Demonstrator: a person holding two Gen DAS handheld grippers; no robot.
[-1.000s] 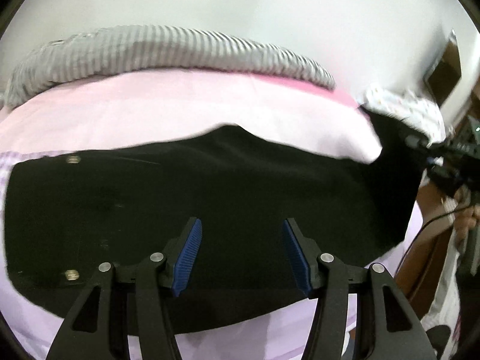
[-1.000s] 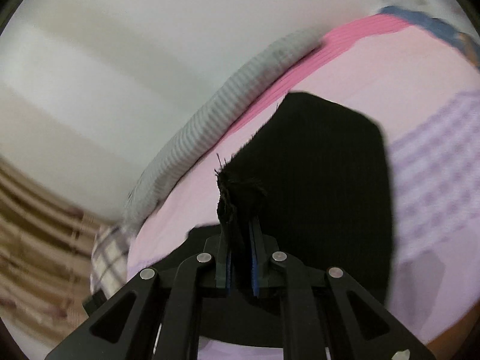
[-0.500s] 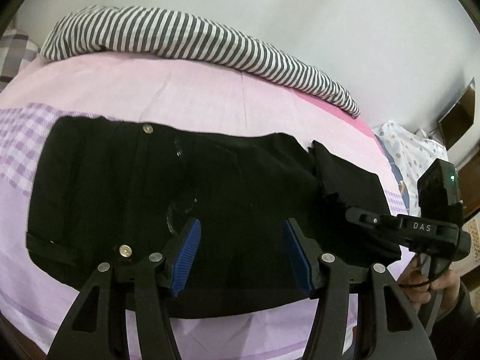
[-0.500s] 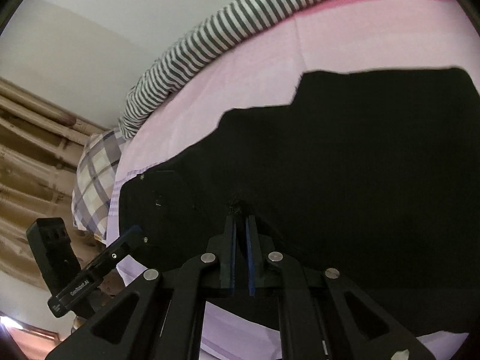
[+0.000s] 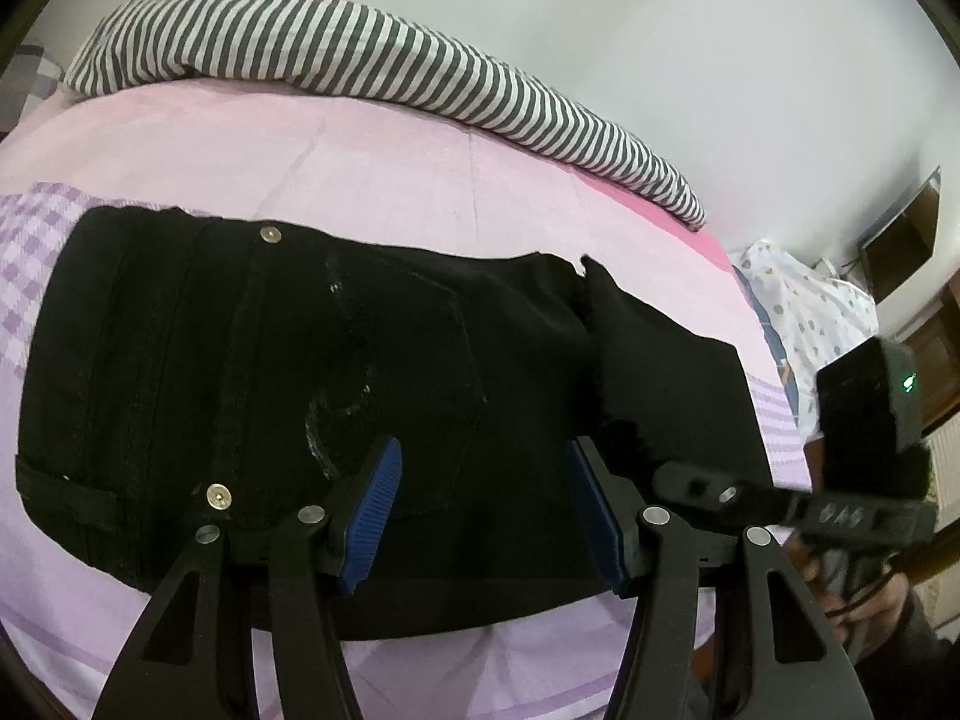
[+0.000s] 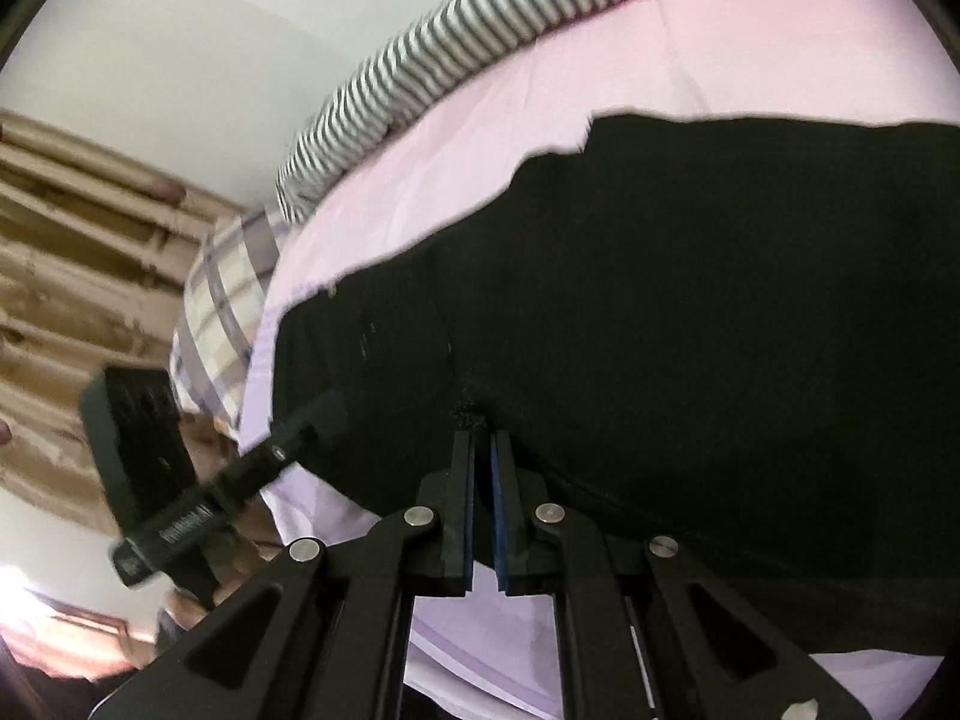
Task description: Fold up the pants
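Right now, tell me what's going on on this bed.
A person is folding black pants on a pink bed sheet. The right hand-held gripper is shut on a frayed hem of the pants, laid over the rest. The left hand-held gripper hovers open above the pants, gripping nothing.

pants [image 5: 372, 372]: black, lay flat on pink sheet [image 5: 420, 180], leg end folded over at right | left gripper [image 5: 480, 504]: jaws apart above the cloth, blue pads [image 5: 375, 510] clear of it | right gripper [image 5: 690, 474]: at the folded edge (tips hidden in the black cloth) | striped bolster [image 5: 384, 54]: along the far edge
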